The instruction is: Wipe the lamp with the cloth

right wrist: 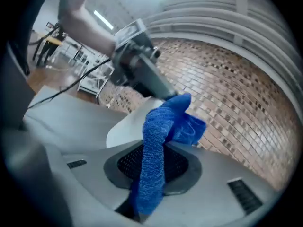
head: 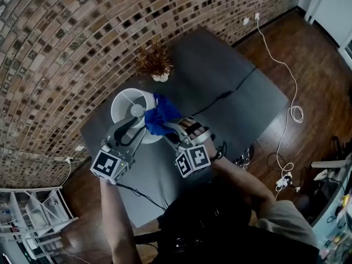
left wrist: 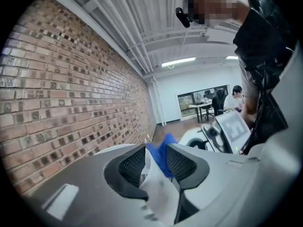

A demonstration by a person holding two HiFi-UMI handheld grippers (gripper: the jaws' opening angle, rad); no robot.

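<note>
The left claw (left wrist: 156, 160) is clamped on the white shade rim of the lamp (head: 125, 104), which stands toward the 9 o'clock edge of the tabletop (head: 220, 76). This hold looks meant to steady the shade so it neither turns nor tips under rubbing. At the shade's 3 o'clock the blue cloth (head: 160, 117) lies bunched against the rim. One tail of it is pinched tight in the right claw (right wrist: 154, 164), which leaves the loose bulk free to drag over the surface. A dried plant (head: 155, 62) sits at the lamp's 1 o'clock, clear of the work. The marker cubes (head: 110, 165) carry black-and-white square patterns, and no brand or legible writing shows.
</note>
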